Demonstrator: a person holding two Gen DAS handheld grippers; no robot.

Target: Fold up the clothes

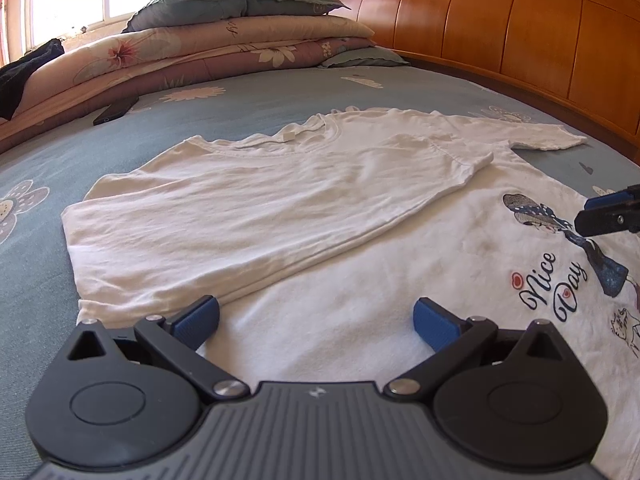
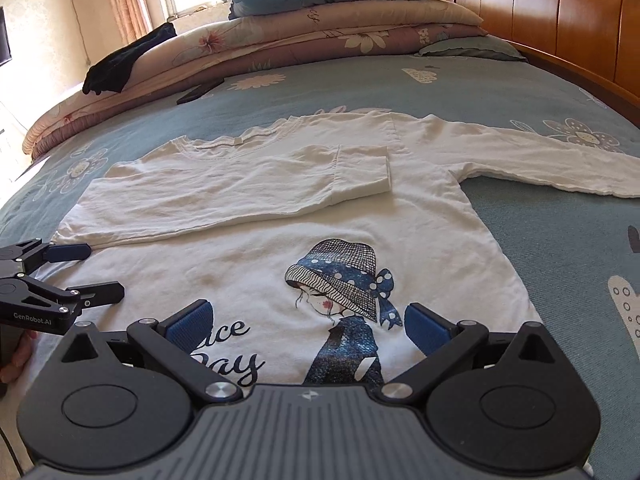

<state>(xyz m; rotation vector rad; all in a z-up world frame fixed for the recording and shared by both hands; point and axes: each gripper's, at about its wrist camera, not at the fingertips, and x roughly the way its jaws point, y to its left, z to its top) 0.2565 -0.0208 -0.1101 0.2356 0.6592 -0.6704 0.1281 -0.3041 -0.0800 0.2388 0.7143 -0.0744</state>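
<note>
**One side folded, the other sleeve waits**

The white T-shirt [image 2: 420, 236] lies print-up on the bed [image 2: 400, 80], its left side and sleeve already folded across the chest. The other sleeve [image 2: 540, 160] lies stretched out flat, so the matching fold looks next: it calls for pinching that sleeve and side edge. The left claw [image 1: 316, 320] and right claw [image 2: 308, 328] both hover over the hem, jaws apart, holding nothing.

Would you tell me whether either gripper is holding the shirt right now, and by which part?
Nothing is held: the left gripper and right gripper both stand open above the white T-shirt.
</note>
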